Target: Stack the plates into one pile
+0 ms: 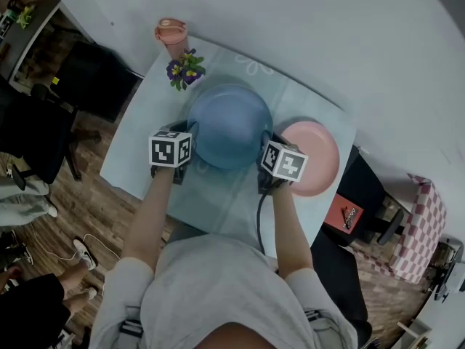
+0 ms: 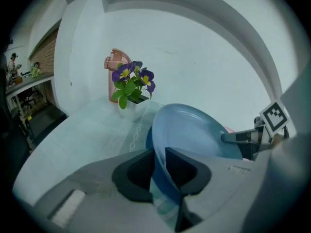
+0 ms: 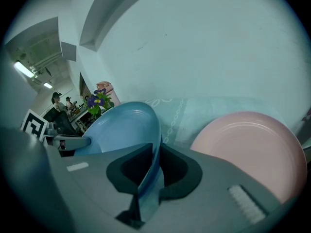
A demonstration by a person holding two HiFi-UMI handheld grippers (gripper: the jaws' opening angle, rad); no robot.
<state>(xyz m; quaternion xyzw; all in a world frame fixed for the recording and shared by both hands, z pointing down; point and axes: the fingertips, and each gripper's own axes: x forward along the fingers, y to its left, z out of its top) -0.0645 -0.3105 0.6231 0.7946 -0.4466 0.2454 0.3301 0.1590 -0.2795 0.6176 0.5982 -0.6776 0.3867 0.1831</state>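
A blue plate sits in the middle of the pale tablecloth, held between both grippers. My left gripper is shut on the plate's left rim, and the rim runs up between its jaws. My right gripper is shut on the right rim, where the blue edge fills the gap between its jaws. A pink plate lies flat on the cloth just right of the right gripper, and fills the right side of the right gripper view. Whether the blue plate rests on the cloth I cannot tell.
A small pot of purple flowers and a pink cup stand at the table's far left corner, behind the blue plate. A white wall runs along the far side. A red object lies off the table's right edge. People's legs show at left.
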